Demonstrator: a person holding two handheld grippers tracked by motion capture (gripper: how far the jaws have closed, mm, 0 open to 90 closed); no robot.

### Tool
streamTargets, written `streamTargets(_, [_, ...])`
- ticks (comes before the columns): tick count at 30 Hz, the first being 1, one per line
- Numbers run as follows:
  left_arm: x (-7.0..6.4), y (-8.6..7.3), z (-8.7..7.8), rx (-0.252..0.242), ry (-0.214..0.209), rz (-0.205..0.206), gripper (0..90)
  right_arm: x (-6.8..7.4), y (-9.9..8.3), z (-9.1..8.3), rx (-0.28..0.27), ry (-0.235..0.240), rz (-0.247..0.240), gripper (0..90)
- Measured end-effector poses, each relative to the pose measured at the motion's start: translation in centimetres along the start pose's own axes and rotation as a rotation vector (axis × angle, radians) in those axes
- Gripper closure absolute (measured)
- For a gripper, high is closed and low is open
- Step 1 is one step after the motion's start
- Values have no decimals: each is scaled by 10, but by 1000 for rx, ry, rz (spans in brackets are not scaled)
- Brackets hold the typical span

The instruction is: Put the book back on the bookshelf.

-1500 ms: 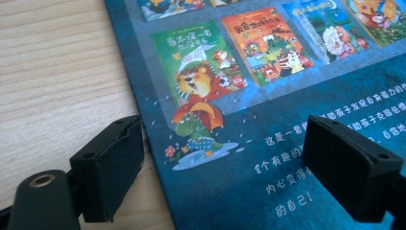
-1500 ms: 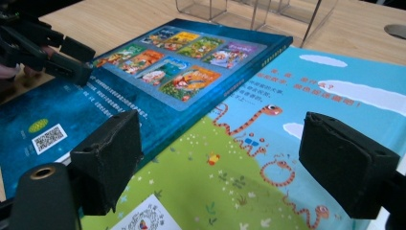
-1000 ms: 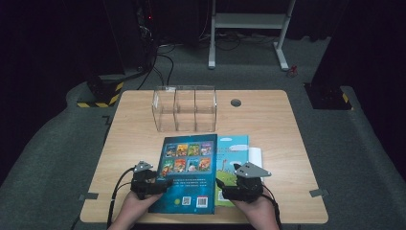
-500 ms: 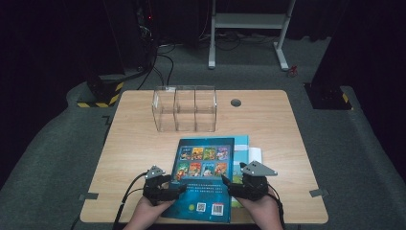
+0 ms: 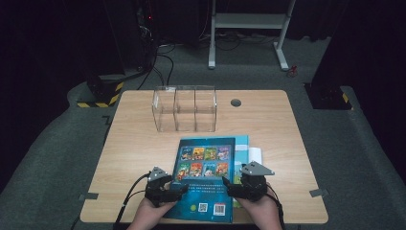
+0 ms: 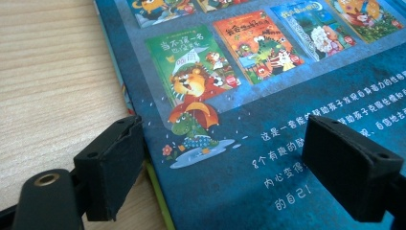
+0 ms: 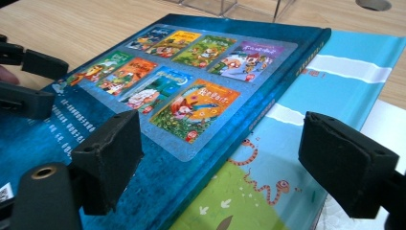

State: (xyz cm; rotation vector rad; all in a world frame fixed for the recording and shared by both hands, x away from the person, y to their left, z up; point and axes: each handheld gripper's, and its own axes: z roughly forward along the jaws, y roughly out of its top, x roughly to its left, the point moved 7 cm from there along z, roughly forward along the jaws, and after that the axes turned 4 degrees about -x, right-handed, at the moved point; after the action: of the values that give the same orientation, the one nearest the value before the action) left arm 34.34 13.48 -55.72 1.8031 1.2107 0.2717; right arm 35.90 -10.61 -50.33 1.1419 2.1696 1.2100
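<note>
Jaws of both grippers, left (image 5: 178,190) and right (image 5: 229,186), are spread around the dark-blue picture book (image 5: 205,177) at lower centre; lifting is judged pending.

A: The dark blue book (image 5: 206,177) has a hard, smooth cover with a soft sheen; light glares off it in the left gripper view.

B: And the light blue book (image 7: 297,158) under it looks like glossy printed card. The table (image 5: 134,148) is pale wood-grain laminate, matt.

A: The left gripper (image 6: 230,167) has matt black, slightly rough pads (image 6: 112,167).

B: The organizer (image 5: 184,109) near the far edge is clear, shiny plastic.
</note>
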Motion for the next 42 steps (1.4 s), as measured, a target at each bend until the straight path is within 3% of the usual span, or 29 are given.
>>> streamTargets(12, [-16, 7, 7, -19, 9, 71, 148, -7, -8, -11, -11, -43, 20, 138])
streamTargets(27, [-37, 16, 21, -38, -45, 110, 148, -12, -24, -25, 5, -63, 80, 139])
streamTargets(33, [-45, 18, 23, -38, -65, 135, 150, -11, -29, -28, 17, -31, 120, 171])
streamTargets(35, [-46, 18, 23, -39, -71, 132, 150, -11, -30, -29, 26, -1, 155, 193])
streamTargets(42, [-45, 17, 23, -41, -84, 130, 149, -6, -31, -23, 59, 31, 173, 150])
